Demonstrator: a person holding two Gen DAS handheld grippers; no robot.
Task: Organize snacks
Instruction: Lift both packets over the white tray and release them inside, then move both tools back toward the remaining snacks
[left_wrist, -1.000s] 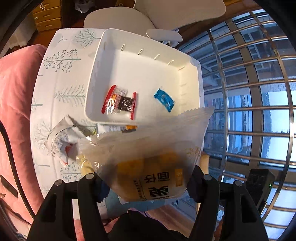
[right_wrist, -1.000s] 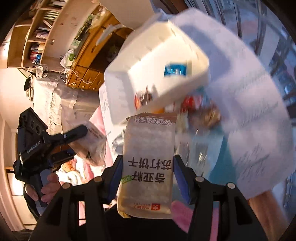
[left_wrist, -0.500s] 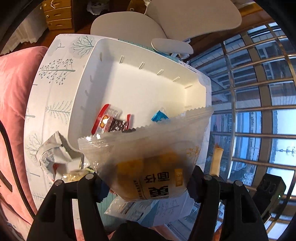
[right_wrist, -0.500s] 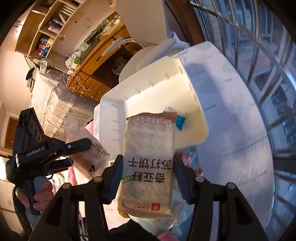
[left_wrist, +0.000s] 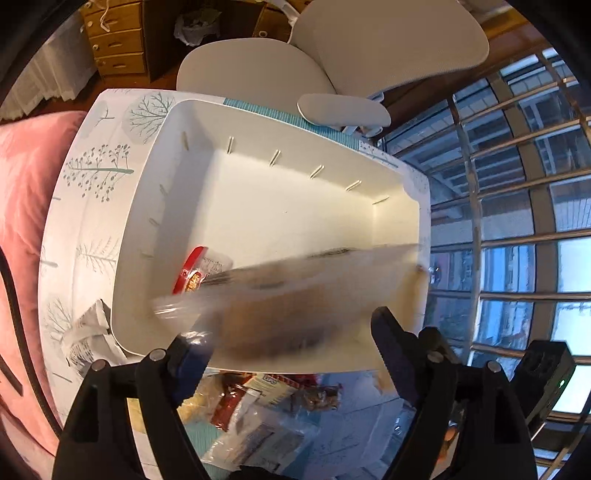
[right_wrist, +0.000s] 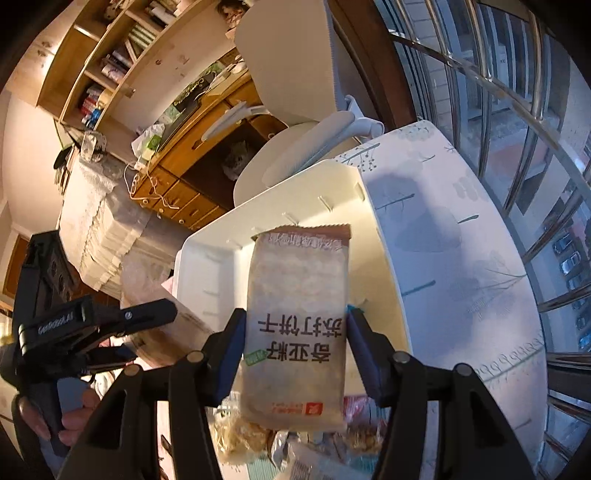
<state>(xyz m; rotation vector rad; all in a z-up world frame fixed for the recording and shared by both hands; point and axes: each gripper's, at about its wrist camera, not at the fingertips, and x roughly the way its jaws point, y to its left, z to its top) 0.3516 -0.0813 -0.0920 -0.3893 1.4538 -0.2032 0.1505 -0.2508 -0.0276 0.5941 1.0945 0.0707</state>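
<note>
- Overhead, left gripper (left_wrist: 288, 332) points down over the white rectangular plastic bin (left_wrist: 280, 221); jaws spread, blurred translucent snack bag (left_wrist: 295, 291) between them, contact unclear.
- Right gripper (right_wrist: 295, 343) clamps the tan cracker packet (right_wrist: 299, 325), upright above the bin's near rim.

1 white bin (left_wrist: 155, 206); 2 held snack packets (right_wrist: 299, 317) (left_wrist: 295, 295); 1 red-edged packet (left_wrist: 192, 269) inside; 1 office chair (left_wrist: 332, 55).

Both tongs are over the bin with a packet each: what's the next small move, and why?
Probably lower the right tongs and release the cracker packet into the white bin: it's gripped above the bin, while the left tongs have a blurred clear bag.
</note>
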